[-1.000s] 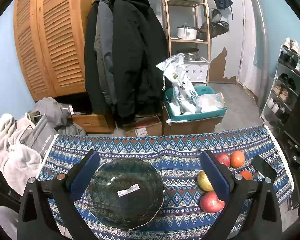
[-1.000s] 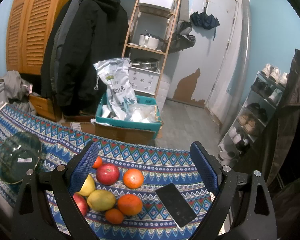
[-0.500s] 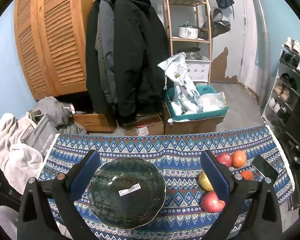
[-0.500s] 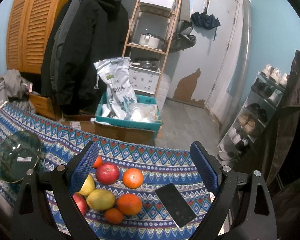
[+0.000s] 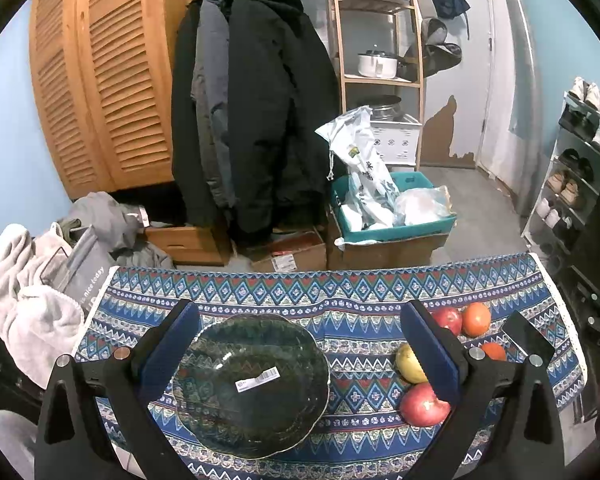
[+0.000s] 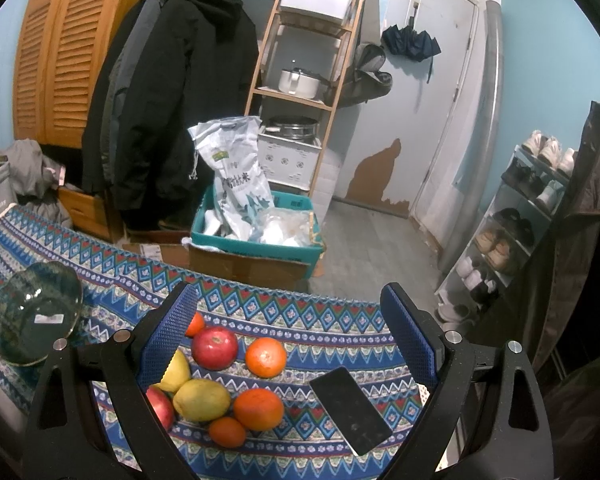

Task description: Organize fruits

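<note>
A dark glass bowl (image 5: 252,384) with a white sticker sits on the patterned cloth; it also shows at the left in the right wrist view (image 6: 32,316). My left gripper (image 5: 300,356) is open above it, empty. Several fruits lie in a cluster to the right: a red apple (image 6: 215,347), an orange (image 6: 265,357), a yellow mango (image 6: 201,399), a larger orange (image 6: 258,409) and a small orange (image 6: 227,432). My right gripper (image 6: 290,344) is open above the cluster, empty. In the left wrist view a red apple (image 5: 422,404) and a yellow fruit (image 5: 410,358) lie by the right finger.
A black phone (image 6: 350,410) lies on the cloth (image 6: 320,324) right of the fruits. Beyond the table's far edge are a teal crate (image 6: 256,240) with bags, hanging coats, a wooden shelf and a shoe rack (image 6: 520,216). Clothes (image 5: 32,280) are piled at the left.
Both views shift very slightly; the bowl and the fruits stay where they were. Both grippers remain open.
</note>
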The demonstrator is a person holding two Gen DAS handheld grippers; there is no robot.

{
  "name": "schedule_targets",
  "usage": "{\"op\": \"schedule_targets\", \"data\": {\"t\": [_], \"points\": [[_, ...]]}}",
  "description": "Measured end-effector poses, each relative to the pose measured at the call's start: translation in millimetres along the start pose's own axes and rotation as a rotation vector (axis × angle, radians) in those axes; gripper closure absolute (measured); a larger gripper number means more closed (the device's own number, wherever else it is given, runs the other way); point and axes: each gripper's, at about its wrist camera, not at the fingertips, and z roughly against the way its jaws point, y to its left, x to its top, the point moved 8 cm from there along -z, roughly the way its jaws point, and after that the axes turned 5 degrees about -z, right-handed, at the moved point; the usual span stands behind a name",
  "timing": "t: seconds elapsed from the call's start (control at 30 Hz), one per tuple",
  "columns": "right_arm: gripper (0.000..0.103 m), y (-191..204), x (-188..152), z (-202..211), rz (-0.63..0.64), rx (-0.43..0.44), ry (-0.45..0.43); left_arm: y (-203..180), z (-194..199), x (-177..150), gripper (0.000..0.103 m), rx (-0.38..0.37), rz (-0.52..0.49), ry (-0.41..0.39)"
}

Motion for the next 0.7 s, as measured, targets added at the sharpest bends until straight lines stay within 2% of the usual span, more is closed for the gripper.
{"op": "schedule_targets", "data": {"t": [0.7], "points": [[0.012,-2.9,1.1,1.2,-0.001,-0.005,-0.002,-5.4,-1.0,1.1,0.001,-0.014,-0.011,0.003]]}}
